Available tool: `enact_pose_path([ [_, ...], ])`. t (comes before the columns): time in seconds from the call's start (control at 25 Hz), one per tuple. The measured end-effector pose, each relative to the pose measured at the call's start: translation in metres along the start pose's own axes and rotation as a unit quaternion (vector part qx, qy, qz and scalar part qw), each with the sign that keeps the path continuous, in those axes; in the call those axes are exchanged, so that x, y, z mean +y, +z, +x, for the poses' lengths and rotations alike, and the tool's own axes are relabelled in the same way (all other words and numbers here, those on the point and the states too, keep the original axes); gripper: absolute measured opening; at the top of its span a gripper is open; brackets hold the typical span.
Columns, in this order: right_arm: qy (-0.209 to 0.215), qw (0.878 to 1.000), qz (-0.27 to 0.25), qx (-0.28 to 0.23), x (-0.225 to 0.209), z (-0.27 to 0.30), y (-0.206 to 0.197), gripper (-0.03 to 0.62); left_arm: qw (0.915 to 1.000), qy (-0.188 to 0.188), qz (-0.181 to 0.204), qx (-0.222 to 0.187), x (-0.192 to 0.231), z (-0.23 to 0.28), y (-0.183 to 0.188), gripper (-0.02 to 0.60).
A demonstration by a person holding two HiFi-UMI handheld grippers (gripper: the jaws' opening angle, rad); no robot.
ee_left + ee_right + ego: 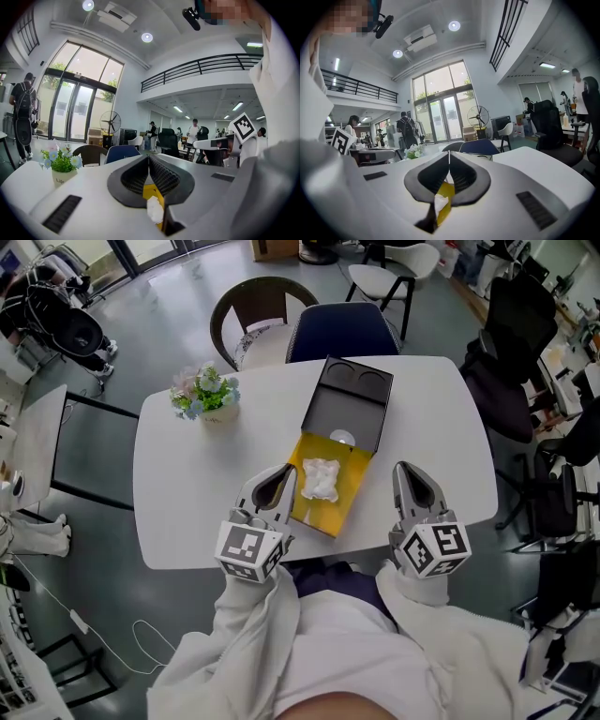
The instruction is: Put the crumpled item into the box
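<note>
A crumpled white item (pixel 321 480) lies inside an open yellow box (pixel 349 495) in the middle of the white table (pixel 187 484). The box's black lid (pixel 349 404) is folded back on the far side. My left gripper (pixel 287 472) rests at the box's left edge with its jaws together and nothing between them. My right gripper (pixel 405 469) is to the right of the box, apart from it, also shut and empty. Past the left gripper (pixel 149 158), its own view shows the crumpled item (pixel 154 209) in the yellow box (pixel 151 191). The right gripper (pixel 449 153) sees them too.
A small pot of flowers (pixel 208 395) stands at the table's far left. A blue chair (pixel 342 329) and a brown chair (pixel 253 315) are tucked in at the far side. Black office chairs (pixel 511 362) stand to the right.
</note>
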State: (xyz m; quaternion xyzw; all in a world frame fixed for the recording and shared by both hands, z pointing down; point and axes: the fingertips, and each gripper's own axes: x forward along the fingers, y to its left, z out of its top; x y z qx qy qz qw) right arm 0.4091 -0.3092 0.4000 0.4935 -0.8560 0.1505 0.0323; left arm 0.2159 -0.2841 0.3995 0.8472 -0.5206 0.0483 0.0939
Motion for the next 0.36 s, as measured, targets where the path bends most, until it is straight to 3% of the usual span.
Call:
enact_pose_path([
  [0.36, 0.004, 1.0, 0.001, 0.004, 0.0013, 0.0075, 0.0002, 0.035, 1.0, 0.006, -0.005, 0.0, 0.0068, 0.0012, -0.0013, 0.023],
])
